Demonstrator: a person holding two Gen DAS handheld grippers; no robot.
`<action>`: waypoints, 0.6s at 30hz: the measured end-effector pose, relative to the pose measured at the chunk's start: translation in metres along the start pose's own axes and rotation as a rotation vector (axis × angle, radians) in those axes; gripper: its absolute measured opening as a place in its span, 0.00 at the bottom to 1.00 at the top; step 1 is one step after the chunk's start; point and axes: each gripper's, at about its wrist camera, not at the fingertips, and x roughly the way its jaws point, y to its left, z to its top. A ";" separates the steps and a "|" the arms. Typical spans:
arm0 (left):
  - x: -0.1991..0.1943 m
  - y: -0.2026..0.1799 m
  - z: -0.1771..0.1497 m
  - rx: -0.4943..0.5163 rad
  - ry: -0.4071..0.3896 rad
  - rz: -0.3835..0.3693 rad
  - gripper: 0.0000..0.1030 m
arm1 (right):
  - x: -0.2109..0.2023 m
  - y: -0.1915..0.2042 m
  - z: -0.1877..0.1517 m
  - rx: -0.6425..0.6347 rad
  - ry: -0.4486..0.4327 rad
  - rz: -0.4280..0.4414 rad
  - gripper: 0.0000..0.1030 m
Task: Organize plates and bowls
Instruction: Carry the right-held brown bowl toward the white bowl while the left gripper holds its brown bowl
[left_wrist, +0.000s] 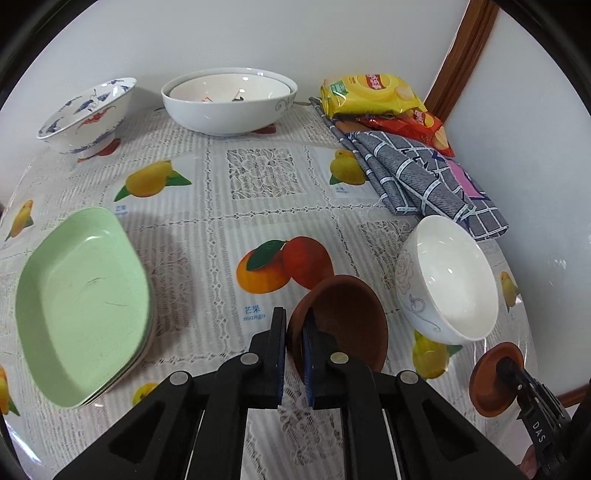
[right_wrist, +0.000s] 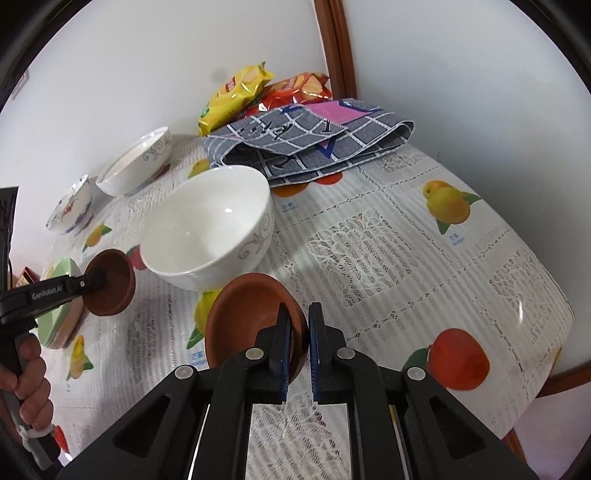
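Observation:
My left gripper (left_wrist: 294, 325) is shut on the rim of a brown clay bowl (left_wrist: 347, 317), held tilted just above the table; it also shows in the right wrist view (right_wrist: 110, 282). My right gripper (right_wrist: 299, 325) is shut on the rim of a second brown clay dish (right_wrist: 247, 314), which shows at the lower right of the left wrist view (left_wrist: 495, 380). A white bowl with grey scrollwork (left_wrist: 450, 277) (right_wrist: 210, 232) stands between the two brown dishes. A stack of green plates (left_wrist: 81, 302) lies to the left.
At the back stand a large white bowl (left_wrist: 229, 99) with a smaller one nested inside and a blue-and-red patterned bowl (left_wrist: 88, 114). A folded grey checked cloth (left_wrist: 417, 177) and snack bags (left_wrist: 373, 92) lie at the back right. The table edge (right_wrist: 554, 373) runs close on the right.

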 end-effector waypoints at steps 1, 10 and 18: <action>-0.007 0.001 -0.001 -0.002 -0.008 0.000 0.08 | -0.005 0.001 0.000 0.003 -0.007 -0.001 0.09; -0.055 0.006 -0.015 0.012 -0.057 0.008 0.08 | -0.040 0.011 0.004 0.022 -0.051 -0.010 0.09; -0.084 0.011 -0.015 0.013 -0.091 0.019 0.08 | -0.058 0.024 0.011 0.013 -0.068 0.007 0.09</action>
